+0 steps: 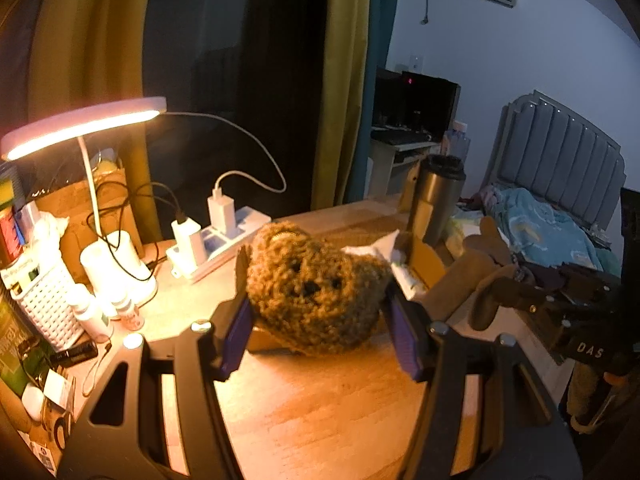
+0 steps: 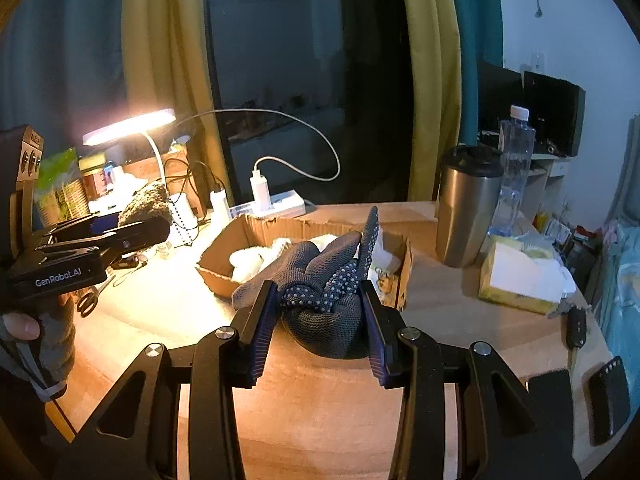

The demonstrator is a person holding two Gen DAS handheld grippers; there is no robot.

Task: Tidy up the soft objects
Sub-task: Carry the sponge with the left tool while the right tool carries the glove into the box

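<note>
My left gripper (image 1: 316,304) is shut on a brown curly plush toy (image 1: 316,292) and holds it above the wooden table (image 1: 304,408). In the right wrist view the same toy (image 2: 146,204) sits in the left gripper (image 2: 132,228) at the far left, raised over the table. My right gripper (image 2: 320,312) is shut on grey dotted work gloves (image 2: 324,280), in front of an open cardboard box (image 2: 248,232) that holds white soft items (image 2: 256,258). In the left wrist view the right gripper (image 1: 504,280) holds the gloves (image 1: 488,248) to the right, by the box (image 1: 424,264).
A lit desk lamp (image 1: 84,128), power strip with chargers (image 1: 224,228), white basket (image 1: 44,304) and small bottles crowd the table's left. A steel tumbler (image 2: 466,208), water bottle (image 2: 514,168), tissue pack (image 2: 520,276), car key (image 2: 576,326) and phone (image 2: 608,396) lie right.
</note>
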